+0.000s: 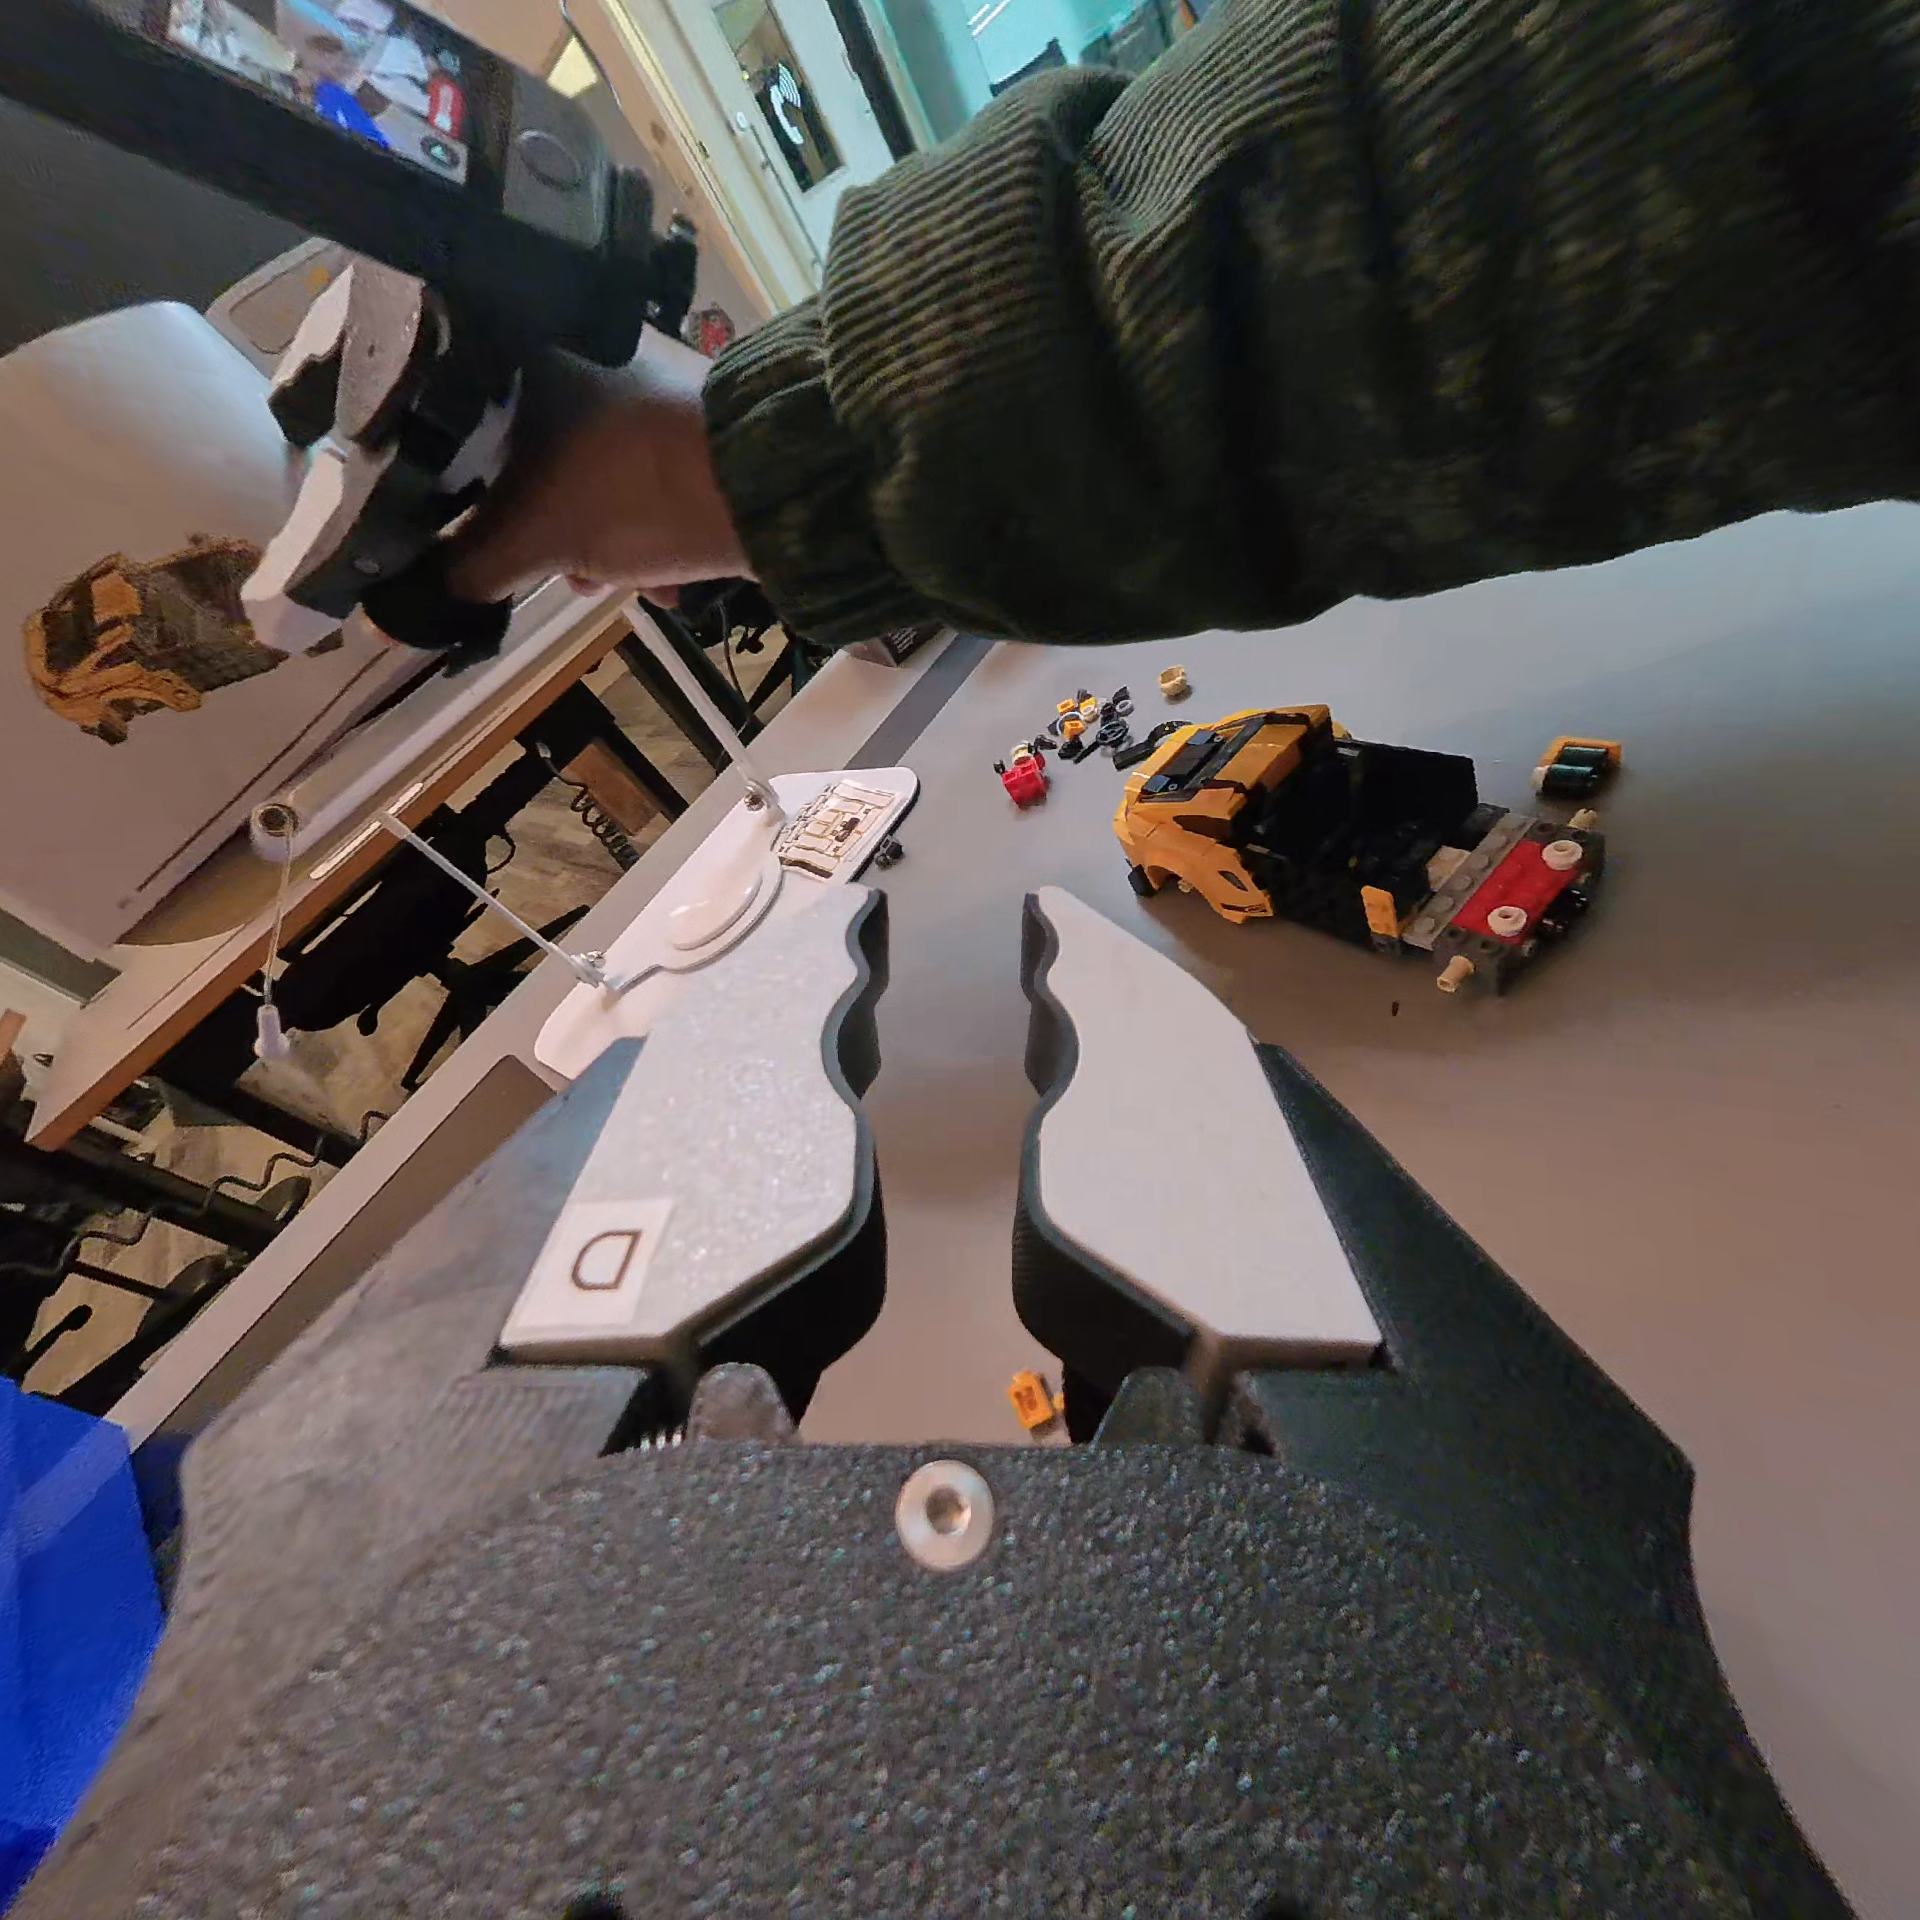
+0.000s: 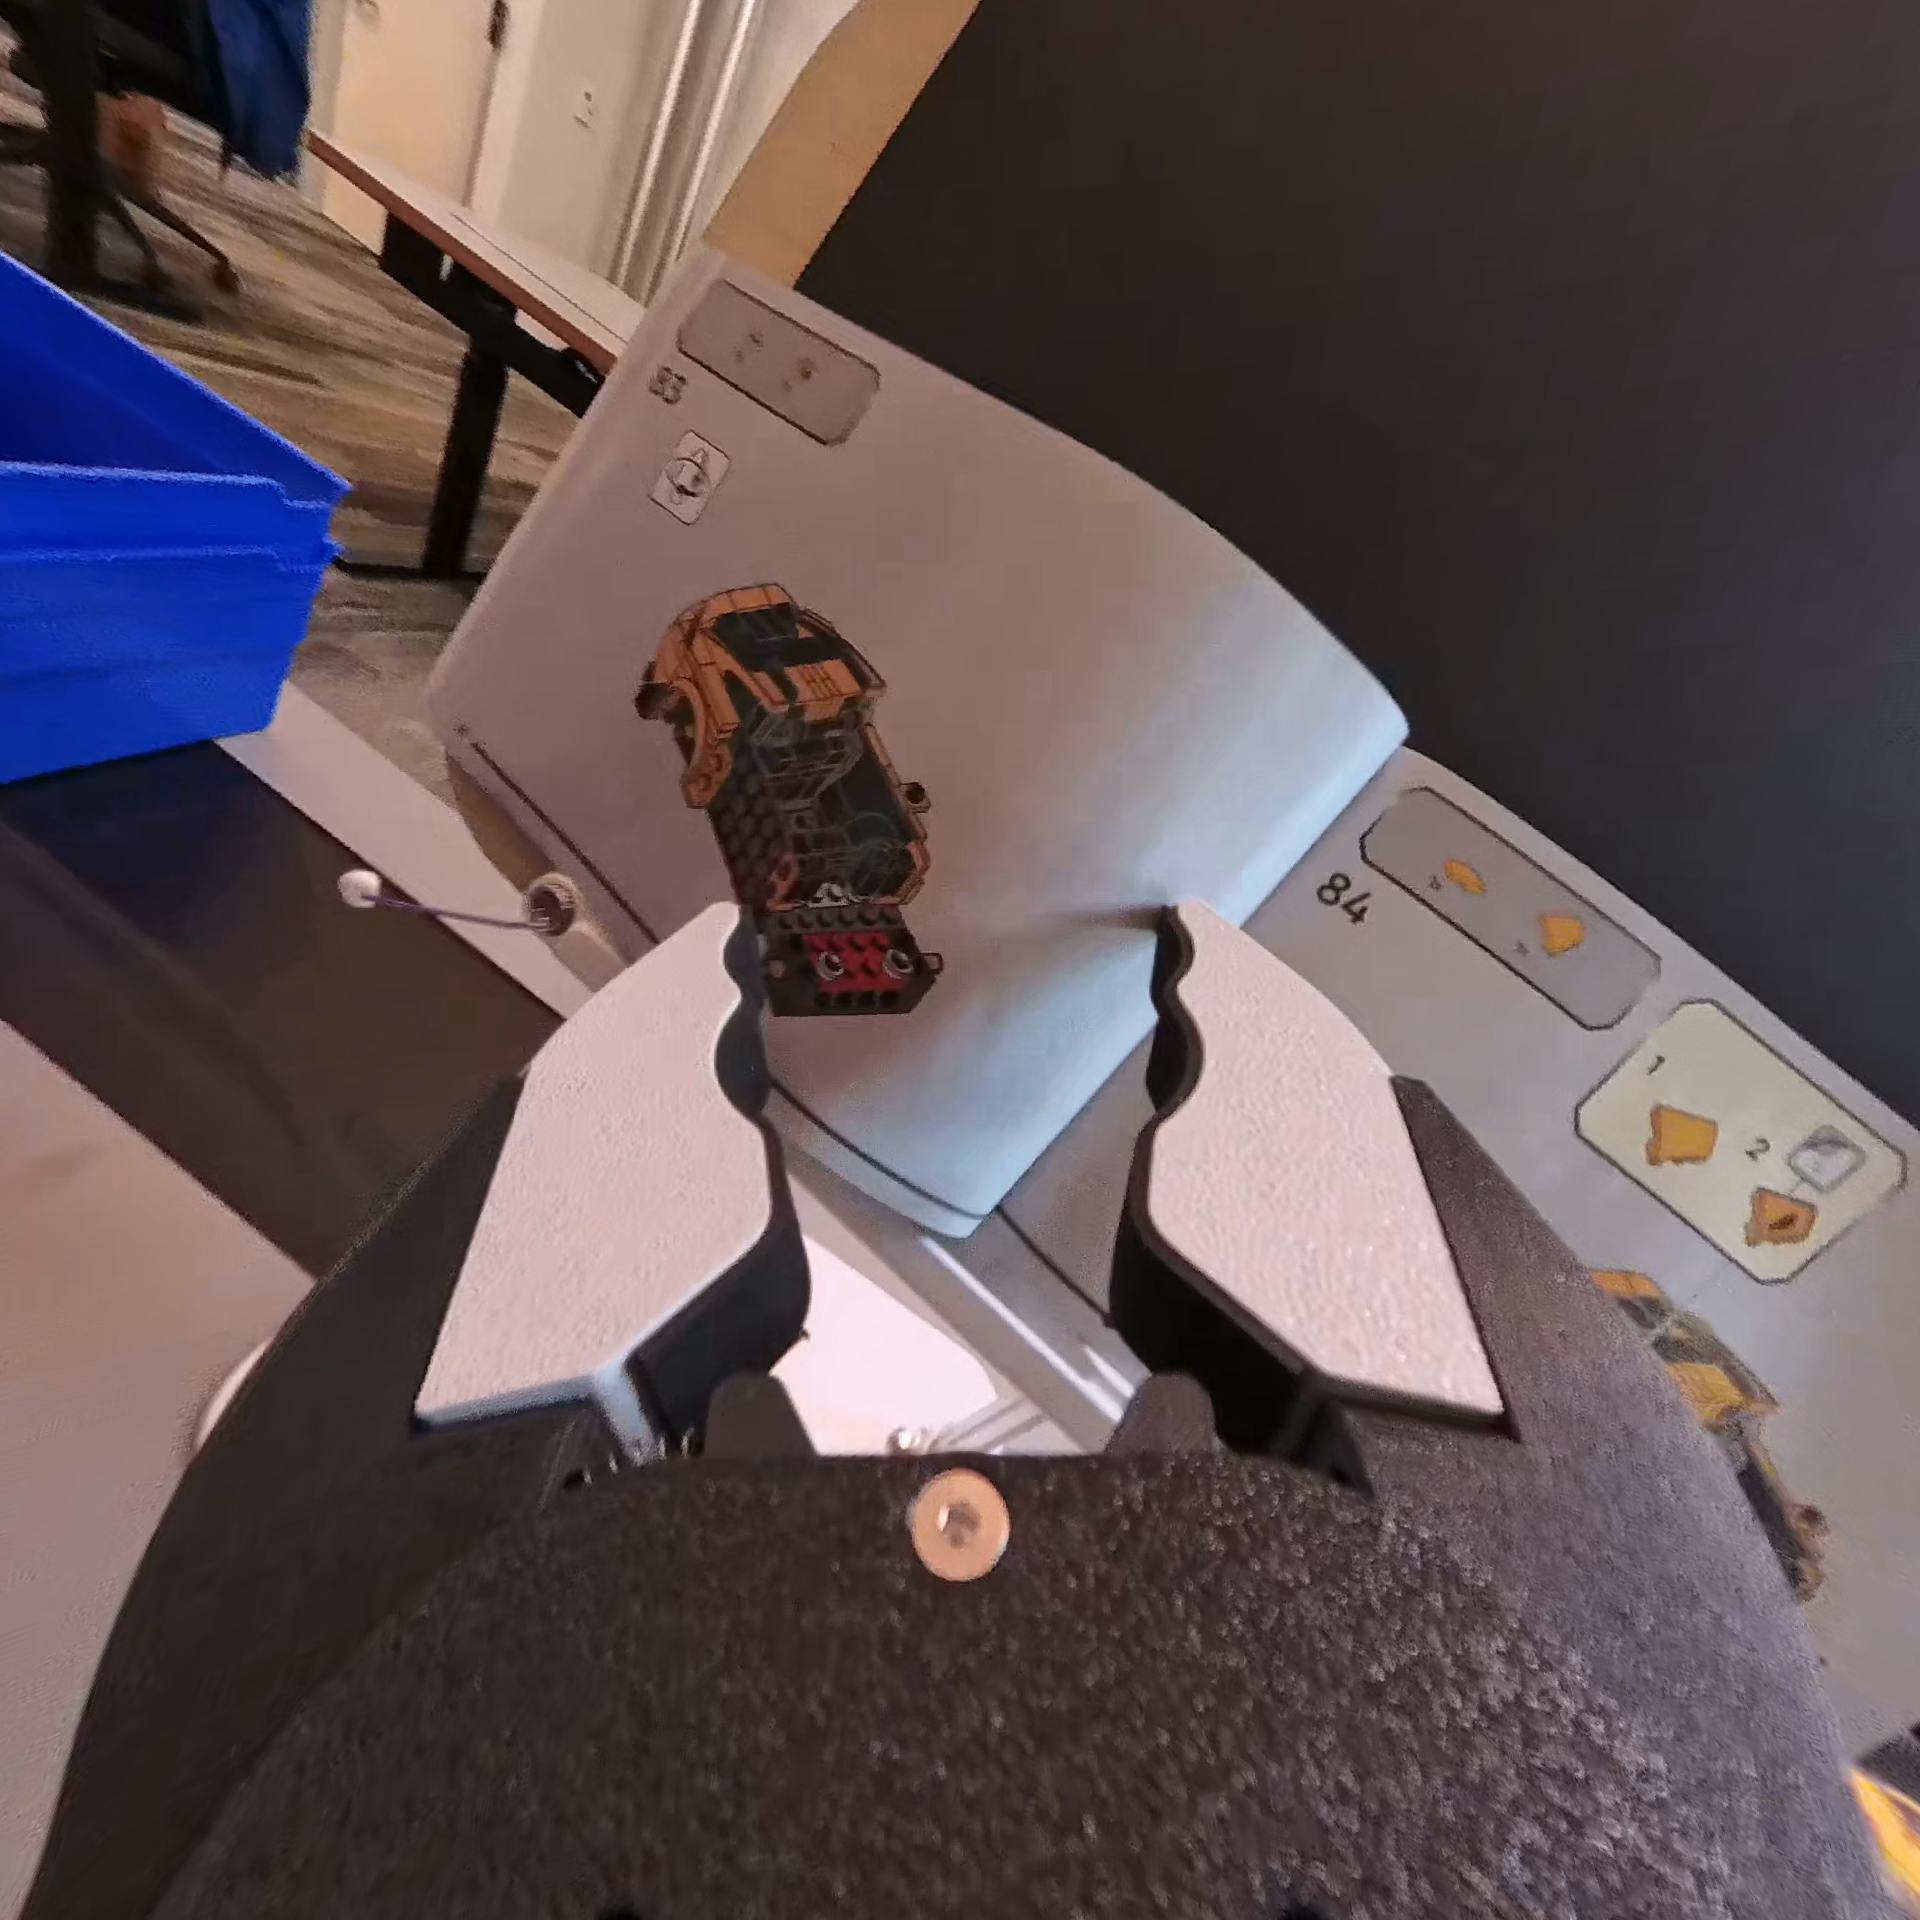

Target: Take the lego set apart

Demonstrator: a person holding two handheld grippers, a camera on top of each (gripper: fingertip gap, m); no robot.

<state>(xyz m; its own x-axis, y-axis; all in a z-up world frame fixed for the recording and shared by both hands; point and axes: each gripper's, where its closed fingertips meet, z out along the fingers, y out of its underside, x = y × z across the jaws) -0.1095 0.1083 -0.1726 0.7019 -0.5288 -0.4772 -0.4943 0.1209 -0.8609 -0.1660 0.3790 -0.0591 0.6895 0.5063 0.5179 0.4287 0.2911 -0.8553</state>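
Note:
A partly stripped yellow and black lego car [image 1: 1340, 831] with a red and grey rear chassis stands on the grey table [image 1: 1558, 1195]. Loose small pieces [image 1: 1091, 722] lie behind it, with a red piece [image 1: 1023, 781] and a yellow-and-green piece [image 1: 1579, 764] nearby. My left gripper [image 1: 951, 914] is open and empty, low over the table to the left of the car. My right gripper [image 2: 956, 935] is open at the instruction booklet [image 2: 1039, 623], whose curled page sits just ahead of the finger gap. It also shows in the left wrist view [image 1: 312, 488], held up at the booklet.
The booklet rests on a white wire stand [image 1: 727, 904] at the table's left edge. A small orange piece [image 1: 1029, 1397] lies under my left gripper. A person's green sleeve [image 1: 1351, 343] reaches across above the car. Blue bins [image 2: 135, 582] stand to the left, and another desk [image 2: 499, 260] beyond. The grippers' ends are close to 30 cm from one another. My left tips are roughly 20 cm from the yellow-and-green piece [image 1: 1579, 764].

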